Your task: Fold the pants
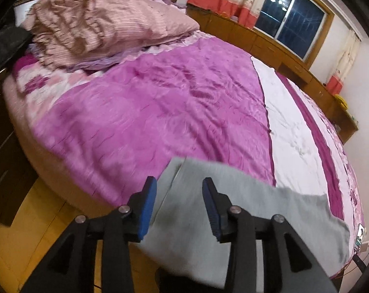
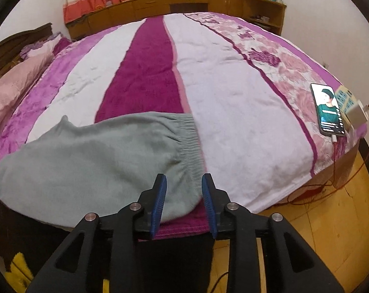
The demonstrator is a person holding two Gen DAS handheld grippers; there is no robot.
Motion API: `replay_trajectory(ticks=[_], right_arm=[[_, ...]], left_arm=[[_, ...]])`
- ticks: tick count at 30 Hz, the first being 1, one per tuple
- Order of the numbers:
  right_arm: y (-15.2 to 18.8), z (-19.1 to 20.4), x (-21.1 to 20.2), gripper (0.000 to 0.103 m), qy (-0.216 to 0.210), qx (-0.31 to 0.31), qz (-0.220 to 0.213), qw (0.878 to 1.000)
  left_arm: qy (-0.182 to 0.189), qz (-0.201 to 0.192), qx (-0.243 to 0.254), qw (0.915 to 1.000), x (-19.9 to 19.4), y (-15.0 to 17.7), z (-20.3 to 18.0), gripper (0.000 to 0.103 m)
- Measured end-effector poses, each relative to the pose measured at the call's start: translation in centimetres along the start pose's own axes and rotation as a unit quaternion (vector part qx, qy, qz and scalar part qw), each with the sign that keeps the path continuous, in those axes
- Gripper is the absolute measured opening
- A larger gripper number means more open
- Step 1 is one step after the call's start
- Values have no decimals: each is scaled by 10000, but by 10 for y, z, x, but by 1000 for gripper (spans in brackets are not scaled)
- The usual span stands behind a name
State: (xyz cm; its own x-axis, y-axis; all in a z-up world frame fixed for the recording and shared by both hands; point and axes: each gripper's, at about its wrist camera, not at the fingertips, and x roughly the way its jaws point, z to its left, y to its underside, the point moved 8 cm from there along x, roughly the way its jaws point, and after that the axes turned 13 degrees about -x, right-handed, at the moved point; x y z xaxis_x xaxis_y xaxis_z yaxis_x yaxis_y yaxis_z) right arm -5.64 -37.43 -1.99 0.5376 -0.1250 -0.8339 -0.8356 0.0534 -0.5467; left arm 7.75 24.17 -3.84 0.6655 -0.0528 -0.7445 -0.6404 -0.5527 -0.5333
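Grey-green pants (image 2: 91, 156) lie flat on the bed near its front edge, with the elastic waistband (image 2: 189, 144) toward the right. They also show in the left wrist view (image 1: 233, 210), where the leg ends lie by the front edge. My left gripper (image 1: 179, 183) is open and empty, hovering over the leg end. My right gripper (image 2: 183, 179) is open and empty, just above the waistband's near corner.
The bed has a purple, white and floral cover (image 2: 233, 97). A lit phone (image 2: 329, 109) with a charger and red cable lies at its right edge. A pink quilt (image 1: 99, 22) is piled at the head. Wooden cabinets (image 2: 184, 5) and a wooden floor (image 2: 330, 232) surround the bed.
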Motion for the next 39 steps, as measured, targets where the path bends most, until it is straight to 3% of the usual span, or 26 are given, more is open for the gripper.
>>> replay_trajectory(ticks=[3, 7, 10, 12, 13, 15, 18, 20, 25, 33, 37, 39], right_arm=[[1, 10, 9, 24, -184, 64, 51, 9998], [6, 18, 30, 24, -366, 175, 209, 9990], [13, 22, 50, 24, -469, 259, 450, 9976], [16, 25, 60, 25, -444, 232, 538, 9973], [16, 27, 63, 25, -409, 185, 552, 9975], [17, 29, 65, 27, -356, 107, 544, 9978], [19, 30, 65, 27, -361, 28, 528, 9980], [19, 29, 66, 28, -404, 45, 512, 9979], [21, 31, 67, 29, -400, -3, 515, 9979], [23, 38, 73, 45, -591, -219, 425, 9971], [22, 35, 71, 50, -896, 18, 394, 9952], [20, 34, 67, 50, -1019, 93, 412, 9939]], left_arm=[[83, 119, 91, 9999, 22, -7, -8, 52], [76, 352, 437, 9984, 41, -2, -19, 52], [48, 318, 707, 9970, 45, 2, -26, 51], [33, 270, 814, 9963, 45, 4, -28, 29], [37, 292, 839, 9960, 45, 4, -28, 6], [103, 232, 811, 9964, 40, 4, -29, 5], [71, -289, 1003, 9945, 21, -6, -33, 5], [-93, -457, 1101, 9928, 21, -12, -31, 5], [-393, 126, 858, 9955, 61, -5, -5, 12], [-328, -31, 684, 9971, 30, -1, -6, 21], [-312, -21, 1063, 9938, 12, 19, -27, 45], [-352, 37, 1226, 9918, 9, 33, -36, 47]])
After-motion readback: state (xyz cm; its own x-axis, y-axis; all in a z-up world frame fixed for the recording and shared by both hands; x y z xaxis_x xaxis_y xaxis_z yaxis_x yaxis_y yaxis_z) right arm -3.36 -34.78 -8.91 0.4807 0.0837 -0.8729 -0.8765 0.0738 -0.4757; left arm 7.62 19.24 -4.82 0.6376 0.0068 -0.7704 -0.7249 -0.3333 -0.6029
